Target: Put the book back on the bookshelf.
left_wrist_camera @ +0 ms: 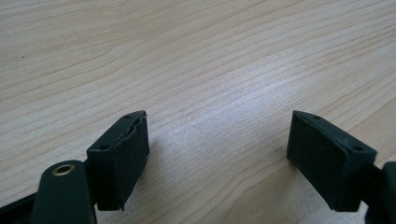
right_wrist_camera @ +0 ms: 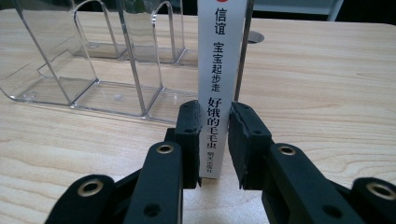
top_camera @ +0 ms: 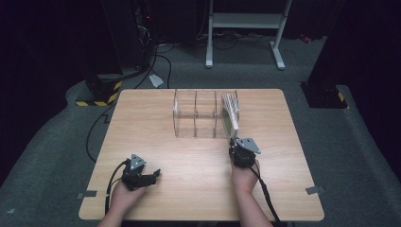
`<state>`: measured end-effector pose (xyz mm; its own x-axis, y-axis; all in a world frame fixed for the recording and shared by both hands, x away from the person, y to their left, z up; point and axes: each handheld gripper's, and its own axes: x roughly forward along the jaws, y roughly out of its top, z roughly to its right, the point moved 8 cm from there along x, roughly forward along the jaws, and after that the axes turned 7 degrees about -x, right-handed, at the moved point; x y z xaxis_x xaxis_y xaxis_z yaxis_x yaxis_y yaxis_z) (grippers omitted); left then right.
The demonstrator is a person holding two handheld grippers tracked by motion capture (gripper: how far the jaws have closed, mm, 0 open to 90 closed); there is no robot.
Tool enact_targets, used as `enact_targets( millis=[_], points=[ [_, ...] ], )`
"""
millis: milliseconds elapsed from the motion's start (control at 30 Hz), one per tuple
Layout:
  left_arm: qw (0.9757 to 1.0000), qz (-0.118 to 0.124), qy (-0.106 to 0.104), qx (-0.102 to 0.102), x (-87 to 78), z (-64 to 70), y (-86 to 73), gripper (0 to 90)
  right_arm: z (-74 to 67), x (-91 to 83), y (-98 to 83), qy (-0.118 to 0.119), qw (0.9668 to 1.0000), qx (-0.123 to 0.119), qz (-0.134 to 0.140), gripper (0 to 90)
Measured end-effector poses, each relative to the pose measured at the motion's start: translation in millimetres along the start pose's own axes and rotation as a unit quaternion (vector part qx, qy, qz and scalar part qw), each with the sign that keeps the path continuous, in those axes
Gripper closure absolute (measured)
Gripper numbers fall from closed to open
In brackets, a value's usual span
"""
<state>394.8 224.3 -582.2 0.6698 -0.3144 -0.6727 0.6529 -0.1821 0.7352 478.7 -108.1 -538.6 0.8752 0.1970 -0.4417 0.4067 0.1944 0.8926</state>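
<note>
Black tool [right_wrist_camera: 215, 135]: brass-ringed screw holes, grey triangular plate, trailing black cable.

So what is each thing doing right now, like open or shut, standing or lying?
Book: upright, spine clamped by the right gripper, in the rack's right end slot.
Clear rack: standing on the table, other slots empty.
Right hand-held gripper: shut on the book.
Left hand-held gripper: open, holding nothing, low over the table.

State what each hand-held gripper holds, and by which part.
Right hand-held gripper: book, clamped at its spine's lower end. Left hand-held gripper: nothing.
</note>
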Motion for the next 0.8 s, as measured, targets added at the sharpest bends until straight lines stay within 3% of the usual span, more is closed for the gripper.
enact_targets(
  millis=[300,800],
  points=[
    [1.0,0.001,0.0,0.0,0.1,0.0,0.1,21.1,-1.2,2.4,0.9,-0.003,0.9999,0.016,0.001,73.8],
    [1.0,0.0,0.0,0.0,0.0,0.0,0.0,21.1,-3.1,7.4,4.4,-0.007,0.9997,0.022,-0.001,73.3]
  ],
)
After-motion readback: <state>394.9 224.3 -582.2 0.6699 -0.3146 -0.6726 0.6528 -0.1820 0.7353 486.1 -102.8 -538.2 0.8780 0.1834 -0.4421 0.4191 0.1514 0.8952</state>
